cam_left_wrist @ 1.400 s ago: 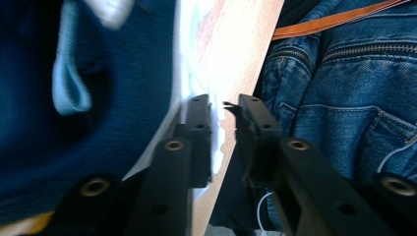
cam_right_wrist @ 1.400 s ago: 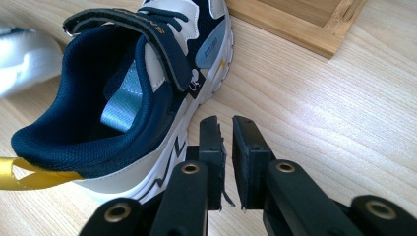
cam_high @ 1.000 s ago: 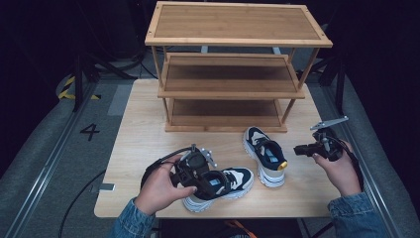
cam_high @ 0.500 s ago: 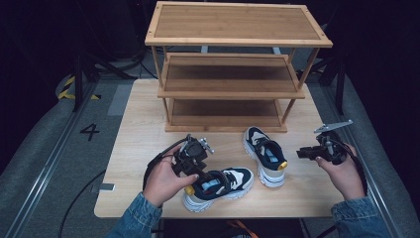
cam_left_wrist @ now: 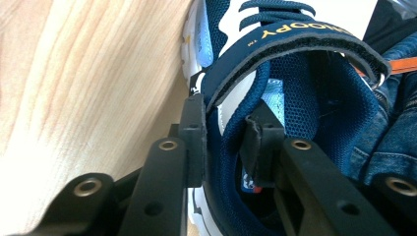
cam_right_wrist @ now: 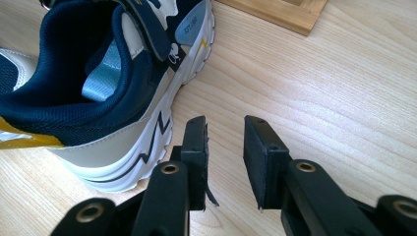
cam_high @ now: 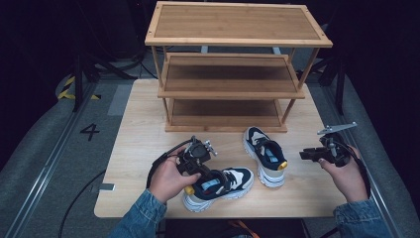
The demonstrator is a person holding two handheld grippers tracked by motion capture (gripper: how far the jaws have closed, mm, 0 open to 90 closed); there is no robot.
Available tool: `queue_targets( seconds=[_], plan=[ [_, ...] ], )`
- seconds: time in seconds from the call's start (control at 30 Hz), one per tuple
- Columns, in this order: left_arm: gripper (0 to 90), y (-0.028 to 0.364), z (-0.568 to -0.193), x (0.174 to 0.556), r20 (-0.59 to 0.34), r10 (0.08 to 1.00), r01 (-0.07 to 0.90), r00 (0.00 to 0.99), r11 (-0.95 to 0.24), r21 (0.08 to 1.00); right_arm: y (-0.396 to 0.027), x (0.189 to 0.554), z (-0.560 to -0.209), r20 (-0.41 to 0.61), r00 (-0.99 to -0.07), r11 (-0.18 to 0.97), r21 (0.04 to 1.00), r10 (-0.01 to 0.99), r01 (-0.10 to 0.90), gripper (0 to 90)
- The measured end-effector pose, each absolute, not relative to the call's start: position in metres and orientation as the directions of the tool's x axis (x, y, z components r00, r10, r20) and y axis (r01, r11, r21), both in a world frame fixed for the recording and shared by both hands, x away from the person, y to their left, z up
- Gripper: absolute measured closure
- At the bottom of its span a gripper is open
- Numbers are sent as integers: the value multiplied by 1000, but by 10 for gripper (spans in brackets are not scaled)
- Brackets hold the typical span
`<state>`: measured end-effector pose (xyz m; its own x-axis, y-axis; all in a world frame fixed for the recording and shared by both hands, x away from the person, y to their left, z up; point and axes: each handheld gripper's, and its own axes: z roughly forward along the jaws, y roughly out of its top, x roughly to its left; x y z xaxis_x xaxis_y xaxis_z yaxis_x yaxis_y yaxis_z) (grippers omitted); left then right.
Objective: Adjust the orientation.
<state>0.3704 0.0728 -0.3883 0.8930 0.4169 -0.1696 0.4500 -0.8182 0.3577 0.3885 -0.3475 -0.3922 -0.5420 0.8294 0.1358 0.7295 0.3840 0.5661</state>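
On the pale wooden table (cam_high: 133, 148), near its front edge, the navy, white and cream sneaker lying across the front (cam_high: 220, 184) is gripped by the left gripper (cam_high: 197, 168). In the left gripper view its jaws have just been closing and are clamped on the padded navy mesh collar (cam_left_wrist: 223, 142), one pad outside and one inside the opening. A light, soft shoe is to be expected: mesh and padding that yield under the pads, so the collar wall beside the strap is judged a sound hold, though the toe may sag when raised. On the navy strap (cam_left_wrist: 295, 39) yellow letters reading "NOOPY" can be made out, the start being cut off.

Farther right, the second matching sneaker (cam_high: 265, 153) stands toe toward the three-tier bamboo shoe rack (cam_high: 233, 64). A small grey side tag (cam_right_wrist: 191, 25) carries writing too small to be read. The right gripper (cam_right_wrist: 225, 142) is held with its jaws parted over bare wood, just beside that shoe's white sole, nothing between them.
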Motion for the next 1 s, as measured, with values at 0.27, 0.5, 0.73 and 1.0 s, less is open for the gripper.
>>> queue_targets(
  seconds=[0.27, 0.5, 0.73, 1.0],
  plan=[
    [757, 84, -384, 376, -112, 482, 485, 869, -787, 381, -348, 389, -393, 134, -542, 386, 565, 829, 729, 729],
    [757, 100, -384, 392, -115, 556, 548, 823, -727, 413, -348, 387, -395, 131, -539, 387, 560, 832, 733, 731],
    [756, 116, -385, 407, -118, 629, 606, 769, -658, 447, -352, 384, -397, 131, -527, 379, 554, 840, 741, 731],
    [751, 125, -395, 419, -171, 670, 658, 722, -590, 468, -355, 381, -397, 126, -519, 374, 554, 846, 744, 728]
  ],
)
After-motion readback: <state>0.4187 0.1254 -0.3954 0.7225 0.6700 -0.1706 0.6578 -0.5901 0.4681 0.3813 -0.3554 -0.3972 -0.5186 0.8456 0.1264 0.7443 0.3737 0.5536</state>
